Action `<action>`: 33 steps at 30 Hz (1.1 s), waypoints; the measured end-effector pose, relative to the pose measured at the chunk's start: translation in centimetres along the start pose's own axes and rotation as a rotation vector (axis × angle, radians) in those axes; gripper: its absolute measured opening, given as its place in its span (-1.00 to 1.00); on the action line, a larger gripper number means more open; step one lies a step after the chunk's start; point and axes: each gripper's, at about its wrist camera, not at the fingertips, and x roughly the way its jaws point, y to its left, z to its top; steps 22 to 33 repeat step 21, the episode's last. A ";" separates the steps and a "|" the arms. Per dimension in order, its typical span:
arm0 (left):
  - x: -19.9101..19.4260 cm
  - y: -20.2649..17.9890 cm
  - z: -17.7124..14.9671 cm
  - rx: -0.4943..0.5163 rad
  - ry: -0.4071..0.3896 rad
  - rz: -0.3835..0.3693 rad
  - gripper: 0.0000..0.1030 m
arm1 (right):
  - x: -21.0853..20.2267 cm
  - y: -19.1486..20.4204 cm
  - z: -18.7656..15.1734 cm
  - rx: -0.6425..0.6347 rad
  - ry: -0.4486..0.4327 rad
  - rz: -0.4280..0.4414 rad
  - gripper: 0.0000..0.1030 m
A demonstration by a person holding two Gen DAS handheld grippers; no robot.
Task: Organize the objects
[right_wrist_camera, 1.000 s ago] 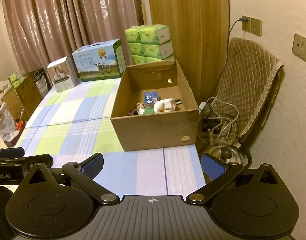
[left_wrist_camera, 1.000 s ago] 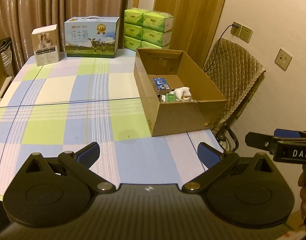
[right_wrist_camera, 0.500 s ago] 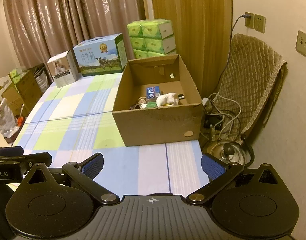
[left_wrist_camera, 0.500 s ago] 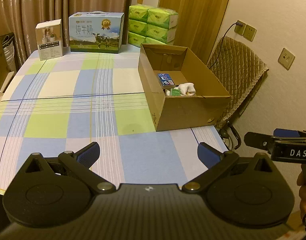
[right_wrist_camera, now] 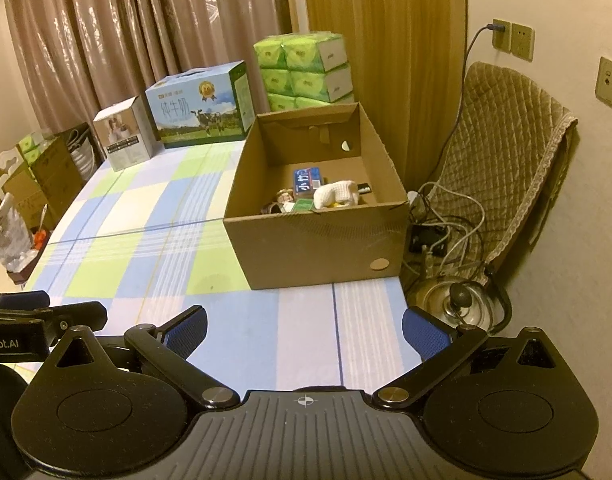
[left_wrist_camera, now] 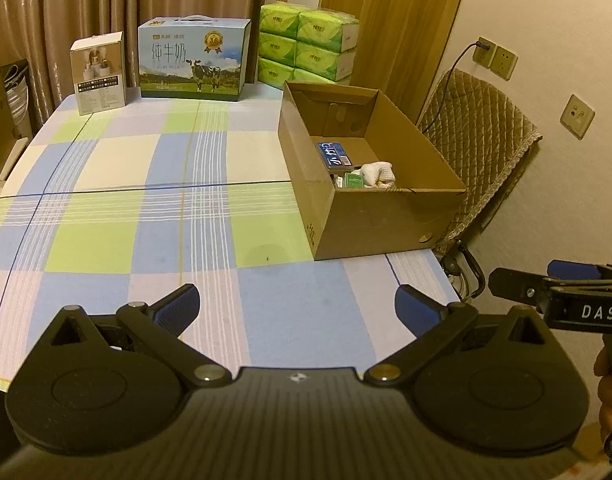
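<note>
at 10 o'clock on the checked worktop (left_wrist_camera: 105, 216) stands a small white carton (left_wrist_camera: 99, 73), and just beside it, toward 11 o'clock, a blue milk carton with a cow picture (left_wrist_camera: 193, 65). at 12 o'clock a stack of green tissue packs (left_wrist_camera: 308, 46) rises behind the worktop. at 1 o'clock an open cardboard box (left_wrist_camera: 370, 224) sits on the right edge of the worktop; inside it lie a blue packet (left_wrist_camera: 334, 155), a white cloth bundle (left_wrist_camera: 378, 173) and a small green packet (left_wrist_camera: 354, 180), close together. the left gripper (left_wrist_camera: 297, 306) hovers above the near end of the worktop, its fingers spread wide and holding nothing. the right gripper (right_wrist_camera: 304, 330) hovers there too, also spread wide with nothing between its fingers. at 3 o'clock a quilted chair (right_wrist_camera: 502, 160) stands by the wall, and a metal kettle (right_wrist_camera: 454, 302) is on the floor below it.
</note>
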 end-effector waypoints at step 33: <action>0.2 0.5 0.3 -0.007 -0.010 -0.016 0.97 | -0.1 0.4 0.1 0.016 -0.008 0.009 0.96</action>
